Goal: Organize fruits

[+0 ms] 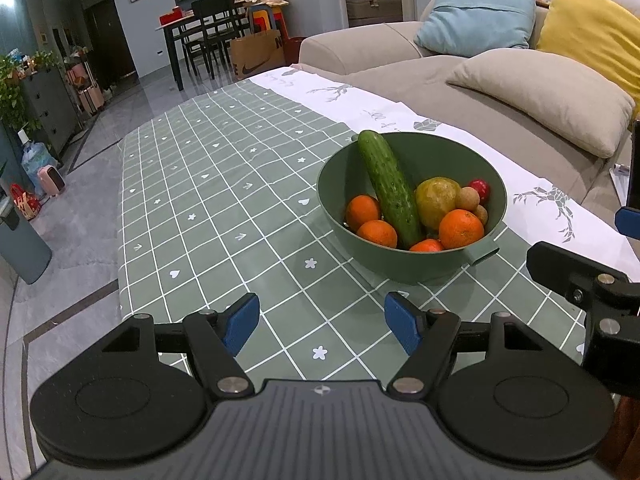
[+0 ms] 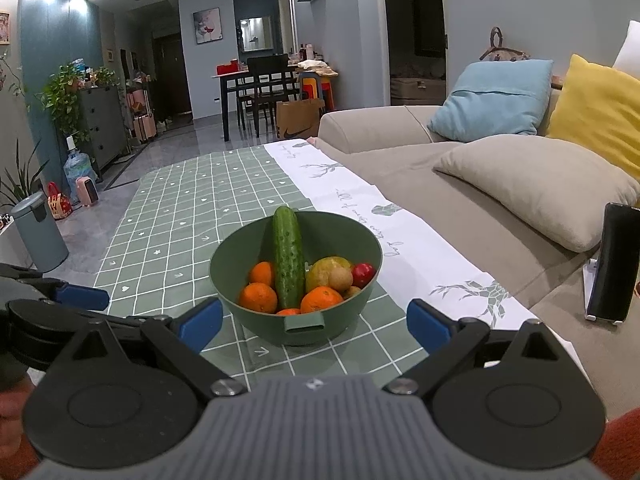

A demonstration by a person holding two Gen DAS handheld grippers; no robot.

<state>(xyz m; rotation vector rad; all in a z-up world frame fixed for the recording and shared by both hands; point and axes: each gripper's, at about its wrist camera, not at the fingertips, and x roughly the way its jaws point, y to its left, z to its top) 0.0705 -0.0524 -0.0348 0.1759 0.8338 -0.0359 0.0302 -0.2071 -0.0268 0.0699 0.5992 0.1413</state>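
Leaning against the far rim of a green bowl (image 2: pixel 248 280), a cucumber (image 2: pixel 287 258) stands tilted among several oranges (image 2: pixel 258 297), a yellow-green fruit (image 2: pixel 326 270), small brown fruits (image 2: pixel 341 279) and a red one (image 2: pixel 363 273). Nothing lies between the bowl and either tool. The left gripper (image 1: pixel 322 322) has its blue fingers (image 1: pixel 240 324) wide apart and empty; the right gripper (image 2: pixel 315 322) likewise, just short of the bowl. The bowl sits near the worktop's (image 1: pixel 192 200) sofa-side edge on a green checked cloth. A beige sofa (image 2: pixel 460 184) with cushions runs alongside.
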